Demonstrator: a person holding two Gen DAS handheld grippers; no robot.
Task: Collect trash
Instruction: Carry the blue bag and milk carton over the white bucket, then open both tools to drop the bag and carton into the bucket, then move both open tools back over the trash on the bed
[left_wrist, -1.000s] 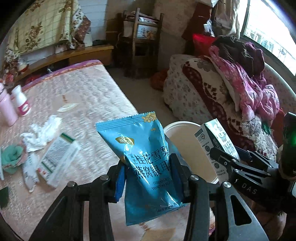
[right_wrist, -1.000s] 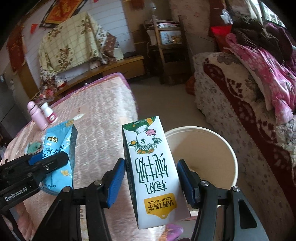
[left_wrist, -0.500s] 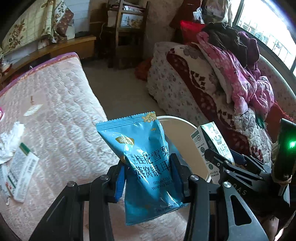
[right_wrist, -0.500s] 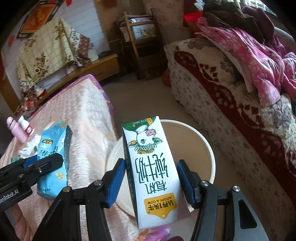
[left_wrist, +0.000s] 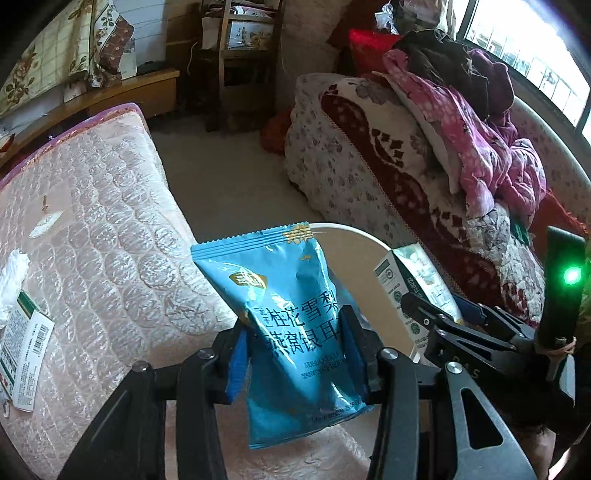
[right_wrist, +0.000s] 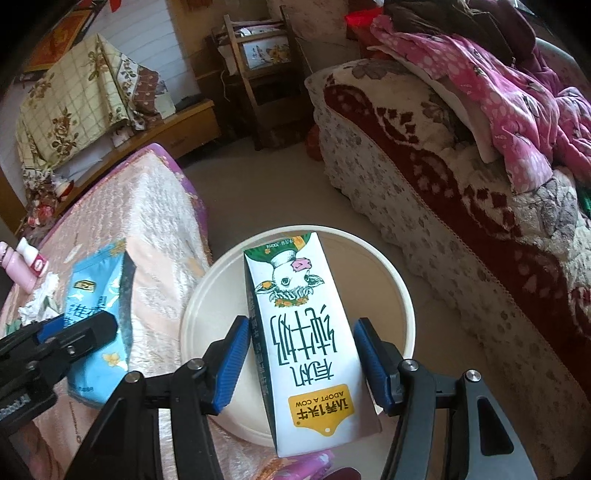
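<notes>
My left gripper (left_wrist: 295, 350) is shut on a blue snack bag (left_wrist: 291, 332) and holds it at the mattress edge beside a cream bucket (left_wrist: 354, 232). My right gripper (right_wrist: 301, 354) holds a white milk carton (right_wrist: 306, 343) with a cow picture upside down over the bucket's (right_wrist: 402, 295) opening. There is a visible gap between the carton and both blue pads. The blue bag (right_wrist: 99, 306) and left gripper show at the left of the right wrist view. The carton (left_wrist: 417, 288) shows at the right of the left wrist view.
A pink quilted mattress (left_wrist: 92, 236) carries white tissue (left_wrist: 14, 273), a printed box (left_wrist: 26, 354) and pink bottles (right_wrist: 22, 266). A sofa (right_wrist: 461, 206) piled with pink clothes (left_wrist: 472, 147) stands right. A wooden chair (right_wrist: 258, 66) stands behind, across bare floor.
Both grippers have moved right, off the mattress toward the bucket. The carton now hangs over the bucket's opening, and the right pads have drawn slightly apart from it.
</notes>
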